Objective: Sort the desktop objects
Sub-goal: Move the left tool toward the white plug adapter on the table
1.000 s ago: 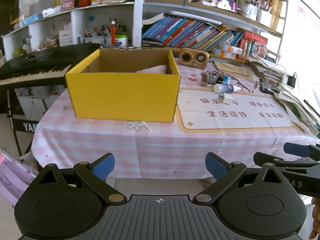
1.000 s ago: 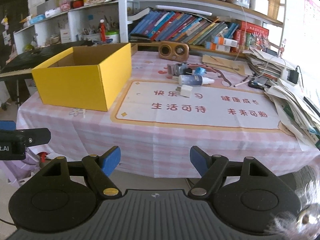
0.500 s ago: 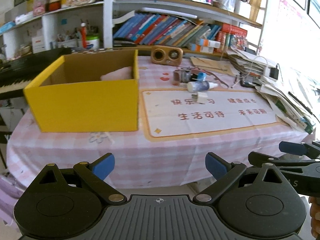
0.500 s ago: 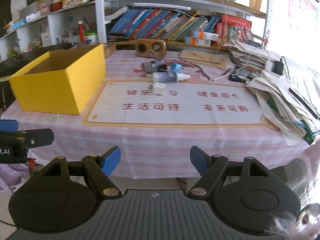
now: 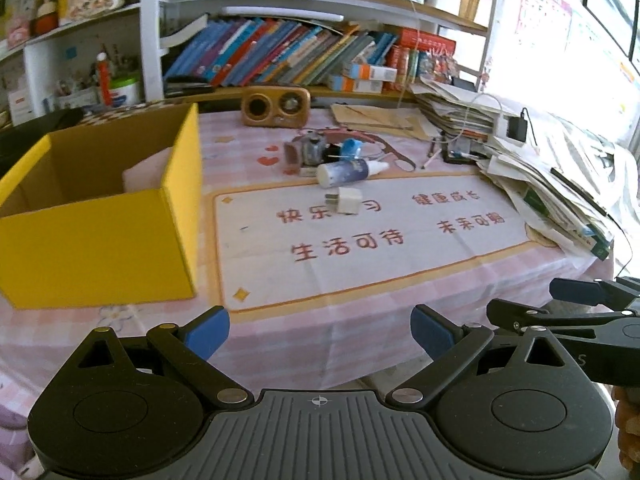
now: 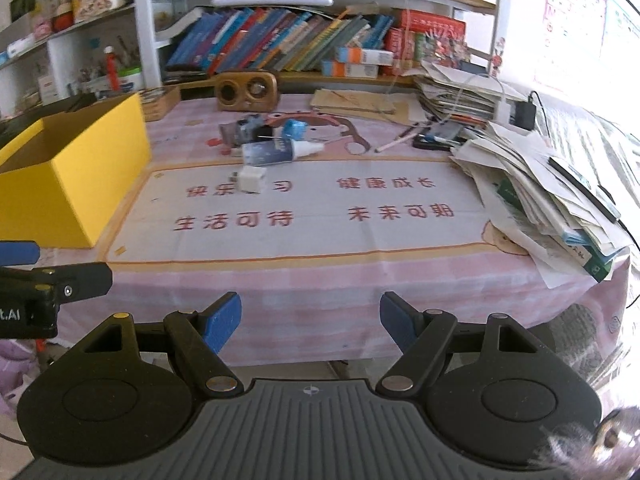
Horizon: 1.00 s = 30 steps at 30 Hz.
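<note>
**Two empty grippers held before a cluttered worktop**

At the bottom of the left wrist view, the left gripper (image 5: 320, 330) has its jaws spread wide, with nothing between the blue pads. At the lower right edge of that view the right gripper (image 5: 576, 312) shows from the side. In the right wrist view the right gripper (image 6: 311, 322) fills the bottom, its jaws also spread and empty, short of the near edge of the worktop (image 6: 360, 292), which wears a pink checked cloth.

Beyond the edge lies a white mat (image 6: 304, 216) printed with red characters. On its far part, middle of the frame, sits a small white charger plug (image 6: 250, 179). Just behind it a dark blue bottle (image 6: 272, 151) with a white nozzle lies on its side, and behind that a huddle of small items includes a blue cap (image 6: 295, 129).

At the left stands an open yellow box (image 5: 100, 216) with something pale pink inside. A sliding heap of papers (image 6: 560, 184) fills the right side. Farther back rests a brown wooden speaker (image 6: 245, 90), and behind it a bookshelf (image 6: 300, 44) of leaning books.
</note>
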Motion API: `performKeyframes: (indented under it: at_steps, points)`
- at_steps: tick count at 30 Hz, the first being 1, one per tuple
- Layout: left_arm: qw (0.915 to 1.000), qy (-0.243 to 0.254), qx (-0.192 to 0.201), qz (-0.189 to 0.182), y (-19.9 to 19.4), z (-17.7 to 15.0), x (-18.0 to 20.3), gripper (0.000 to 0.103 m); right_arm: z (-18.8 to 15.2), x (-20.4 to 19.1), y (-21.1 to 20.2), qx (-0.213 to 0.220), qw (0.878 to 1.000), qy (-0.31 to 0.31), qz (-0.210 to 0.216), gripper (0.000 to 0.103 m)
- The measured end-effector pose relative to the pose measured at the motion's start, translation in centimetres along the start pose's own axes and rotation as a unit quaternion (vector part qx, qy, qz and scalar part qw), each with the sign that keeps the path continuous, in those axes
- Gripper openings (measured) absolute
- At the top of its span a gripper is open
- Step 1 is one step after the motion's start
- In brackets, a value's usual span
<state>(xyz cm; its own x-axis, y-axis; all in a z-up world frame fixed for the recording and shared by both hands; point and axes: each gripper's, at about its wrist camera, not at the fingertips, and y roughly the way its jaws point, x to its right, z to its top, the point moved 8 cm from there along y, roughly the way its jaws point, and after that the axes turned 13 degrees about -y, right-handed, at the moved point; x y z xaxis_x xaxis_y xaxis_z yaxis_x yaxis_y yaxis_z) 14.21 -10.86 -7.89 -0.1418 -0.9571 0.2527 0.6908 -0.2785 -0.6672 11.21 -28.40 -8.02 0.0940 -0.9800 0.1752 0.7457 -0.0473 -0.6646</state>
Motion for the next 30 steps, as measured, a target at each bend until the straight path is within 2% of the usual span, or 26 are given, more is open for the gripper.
performKeyframes:
  at_steps: [11, 30]
  points:
    - [1.0, 0.001, -0.004, -0.005, 3.8, 2.6, 2.8, 0.099, 2.7, 3.9, 3.7, 0.002, 1.0, 0.004, 0.002, 0.075]
    - [0.9979, -0.045, -0.002, 0.046, 9.7, 6.0, 4.8, 0.097, 7.4, 8.4, 10.4, 0.01, 0.998, -0.028, 0.062, 0.074]
